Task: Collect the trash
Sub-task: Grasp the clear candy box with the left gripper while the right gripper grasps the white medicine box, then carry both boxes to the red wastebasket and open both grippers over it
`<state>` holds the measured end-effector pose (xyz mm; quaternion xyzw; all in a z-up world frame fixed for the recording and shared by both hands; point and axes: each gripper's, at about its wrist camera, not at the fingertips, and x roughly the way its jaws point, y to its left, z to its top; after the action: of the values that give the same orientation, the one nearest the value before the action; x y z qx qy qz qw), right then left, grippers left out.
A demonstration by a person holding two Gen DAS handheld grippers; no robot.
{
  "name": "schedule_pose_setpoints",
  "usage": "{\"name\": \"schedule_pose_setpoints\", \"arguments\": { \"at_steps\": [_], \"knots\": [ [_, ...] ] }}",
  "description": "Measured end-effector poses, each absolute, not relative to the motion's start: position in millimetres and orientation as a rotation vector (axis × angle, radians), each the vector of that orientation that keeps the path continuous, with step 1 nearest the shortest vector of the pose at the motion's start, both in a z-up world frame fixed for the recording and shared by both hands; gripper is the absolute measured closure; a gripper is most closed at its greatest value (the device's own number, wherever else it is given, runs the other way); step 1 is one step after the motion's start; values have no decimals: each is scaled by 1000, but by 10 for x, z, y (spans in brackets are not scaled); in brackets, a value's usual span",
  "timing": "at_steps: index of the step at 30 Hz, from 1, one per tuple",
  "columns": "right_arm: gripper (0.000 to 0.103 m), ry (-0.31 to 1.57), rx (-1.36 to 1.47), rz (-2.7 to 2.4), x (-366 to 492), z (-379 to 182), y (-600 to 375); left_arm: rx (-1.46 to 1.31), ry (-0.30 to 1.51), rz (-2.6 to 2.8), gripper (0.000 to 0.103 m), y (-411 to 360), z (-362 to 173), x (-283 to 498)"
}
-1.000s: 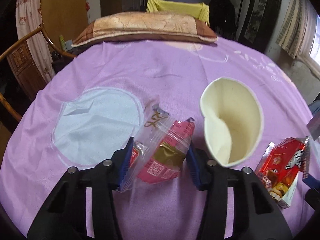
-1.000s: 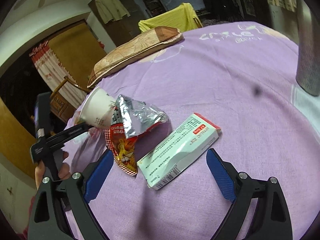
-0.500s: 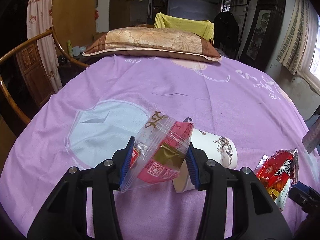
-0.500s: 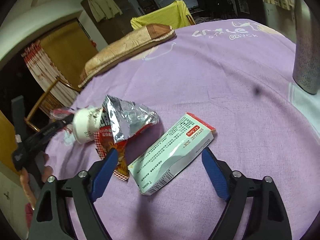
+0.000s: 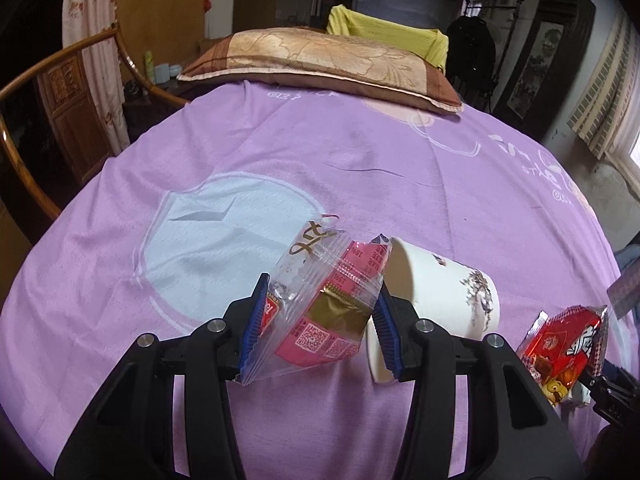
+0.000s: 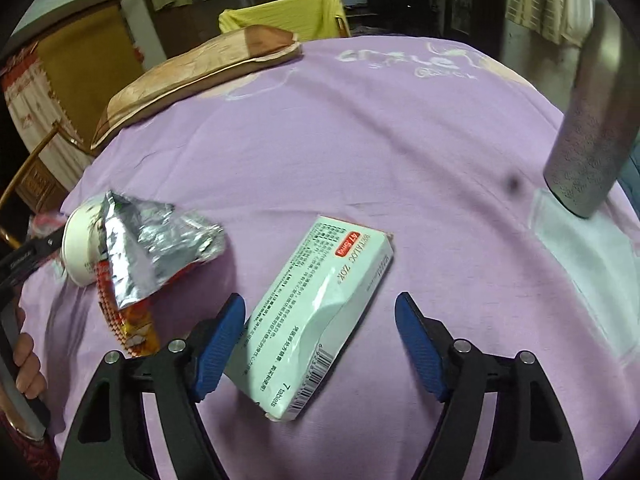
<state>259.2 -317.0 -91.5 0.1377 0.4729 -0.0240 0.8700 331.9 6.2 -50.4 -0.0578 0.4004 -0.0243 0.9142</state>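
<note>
Purple cloth open beyond box; metal cylinder blocks right.

Medicine box, right wrist view: the long face carries "BETALOC ZOK" in grey capitals. A red label near the far end reads "47.5mg". The near end shows "7 tablets" beside a barcode; the barcode digits are too blurred to read. The broad upper face is covered with small Chinese print, not legible.

Purple bed sheet: white lettering near the far right edge is only partly legible.

Clear zip bag, left wrist view: QR codes appear on the pink packet inside. Its printed figures are too small to read.
</note>
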Motion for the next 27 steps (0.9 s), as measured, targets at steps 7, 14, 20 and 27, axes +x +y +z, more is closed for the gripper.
{"name": "schedule_pose_setpoints", "arguments": {
  "at_steps": [7,14,20,27],
  "knots": [
    [54,963,317,15,2585,-882,-3134,-174,825,-43,55,175,-500,3321],
    [54,815,366,84,2397,-635,-3165,-241,748,-89,55,284,-324,3055],
    [54,744,418,201,2236,-458,-3133,-200,703,-53,55,383,-54,2491],
    [54,695,435,325,2052,-239,-2966,-196,655,31,55,691,186,1734]
  ]
}}
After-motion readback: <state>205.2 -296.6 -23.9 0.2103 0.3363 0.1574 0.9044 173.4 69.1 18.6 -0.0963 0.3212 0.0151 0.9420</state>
